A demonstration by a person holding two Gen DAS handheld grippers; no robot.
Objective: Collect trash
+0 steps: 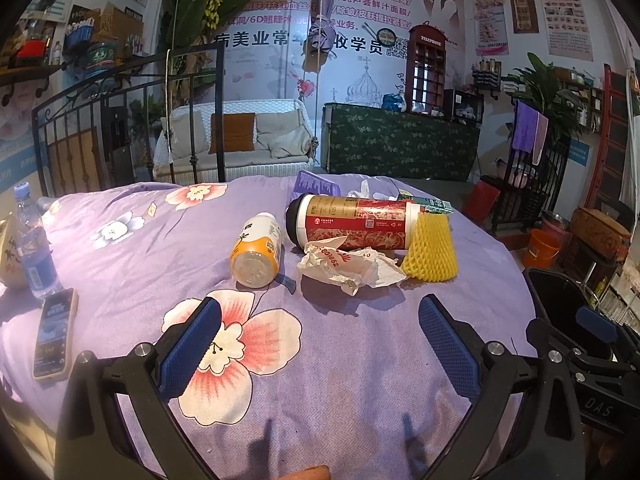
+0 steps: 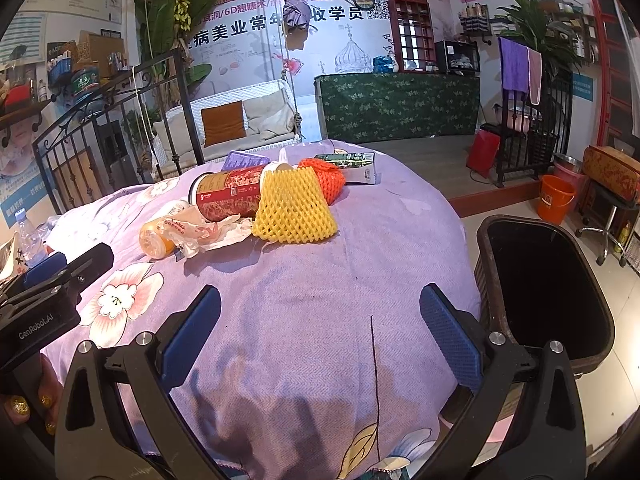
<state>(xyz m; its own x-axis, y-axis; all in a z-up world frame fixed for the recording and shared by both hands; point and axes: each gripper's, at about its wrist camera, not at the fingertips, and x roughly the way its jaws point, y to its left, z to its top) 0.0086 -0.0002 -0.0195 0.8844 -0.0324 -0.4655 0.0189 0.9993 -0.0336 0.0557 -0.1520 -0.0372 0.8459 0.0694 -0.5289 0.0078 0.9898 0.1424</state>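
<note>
Awaiting collection on the purple-clothed table (image 2: 304, 300): red cup (image 1: 356, 222), orange-label bottle (image 1: 256, 254), crumpled wrapper (image 1: 348, 266), yellow foam net (image 2: 294, 210), orange net (image 2: 328, 178), green carton (image 2: 354, 164). Bin (image 2: 548, 284) beside table, apparently empty. Left gripper (image 1: 320, 344) and right gripper (image 2: 320, 336): fingers wide, holding nothing.

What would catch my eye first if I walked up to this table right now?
Probably the heap of rubbish at the far middle of the purple flowered tablecloth: a bright yellow foam net leaning on a big red and gold cup that lies on its side, with crumpled paper in front. Next, the empty black bin beside the table's right edge, and both open grippers, left and right, holding nothing.
</note>
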